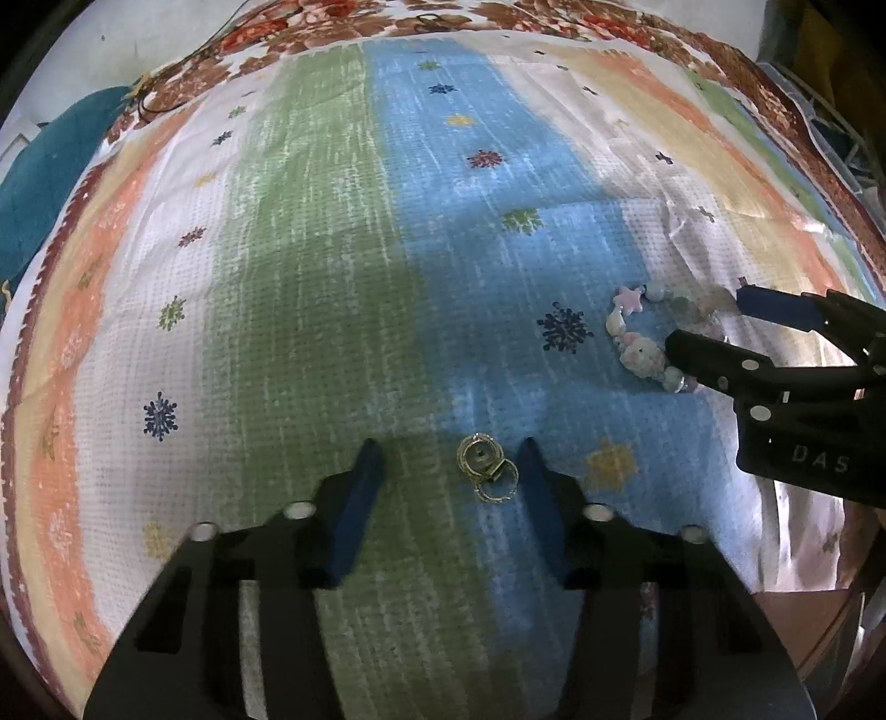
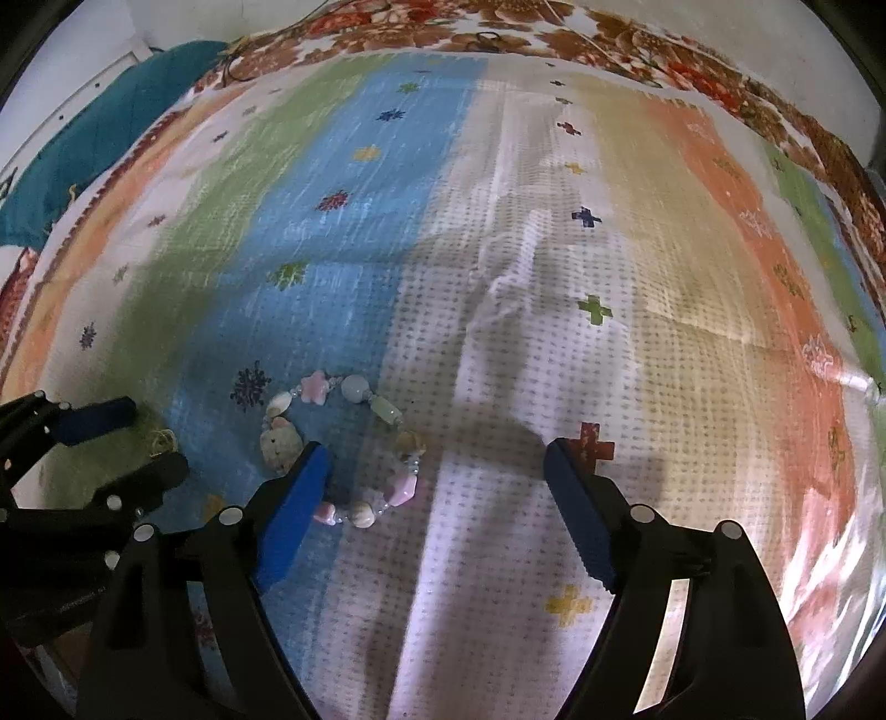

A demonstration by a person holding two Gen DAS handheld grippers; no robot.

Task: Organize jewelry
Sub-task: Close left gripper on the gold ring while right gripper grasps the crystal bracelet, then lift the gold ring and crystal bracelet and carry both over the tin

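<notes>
Two small gold rings (image 1: 487,469) lie joined on the striped cloth, between the open fingers of my left gripper (image 1: 449,451), nearer its right finger. They also show in the right wrist view (image 2: 163,442). A pastel bead bracelet (image 2: 354,448) with a pink star bead lies on the blue stripe. My right gripper (image 2: 434,457) is open; its left finger (image 2: 302,493) sits over the bracelet's left side and its right finger stands on the white stripe. In the left wrist view the bracelet (image 1: 637,343) lies at the right gripper's (image 1: 703,318) tips.
A striped cloth (image 1: 310,310) with snowflake prints covers the surface, with a crease (image 2: 498,288) in the white stripe. A floral sheet (image 2: 498,33) lies beyond it. A teal cushion (image 1: 39,183) sits at the far left.
</notes>
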